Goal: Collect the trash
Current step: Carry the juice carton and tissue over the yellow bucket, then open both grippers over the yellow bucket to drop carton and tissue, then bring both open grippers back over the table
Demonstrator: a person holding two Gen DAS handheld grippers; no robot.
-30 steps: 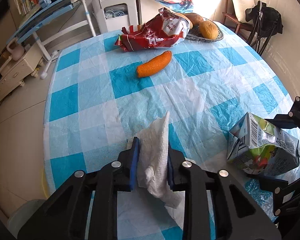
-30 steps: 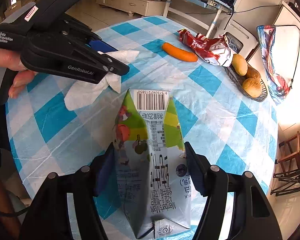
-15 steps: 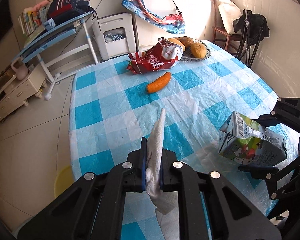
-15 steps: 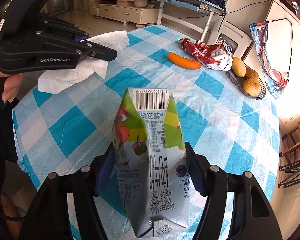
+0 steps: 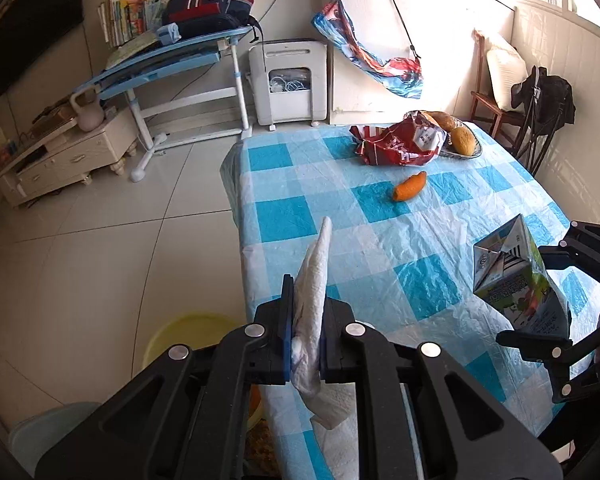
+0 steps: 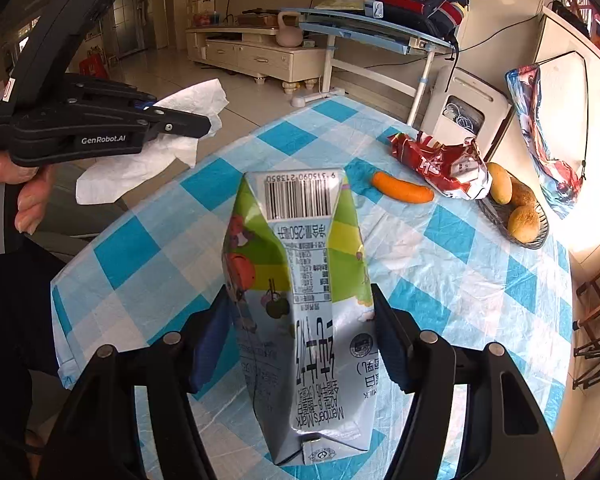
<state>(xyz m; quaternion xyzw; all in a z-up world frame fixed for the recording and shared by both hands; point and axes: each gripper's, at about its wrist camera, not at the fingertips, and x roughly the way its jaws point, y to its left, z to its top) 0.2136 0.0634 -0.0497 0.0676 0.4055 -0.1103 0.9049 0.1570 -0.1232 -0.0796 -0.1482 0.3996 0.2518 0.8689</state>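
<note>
The white paper napkin [image 5: 310,304] is clamped in the left gripper [image 5: 305,344] above the table edge [image 5: 236,208], near a yellow bin [image 5: 180,336]; the milk carton [image 6: 300,300] is squeezed between the right gripper [image 6: 300,344] pads, presumably for discarding.

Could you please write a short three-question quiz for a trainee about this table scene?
1. True or false: the left gripper is shut on the crumpled white paper tissue.
2. What does the right gripper hold? A) orange carrot B) squashed green and grey milk carton C) red crinkled snack bag
3. Fill in: the orange carrot lies on the blue and white checked tablecloth beside the red crinkled snack ____.

Key: 1 true; 2 B; 3 bag.
</note>
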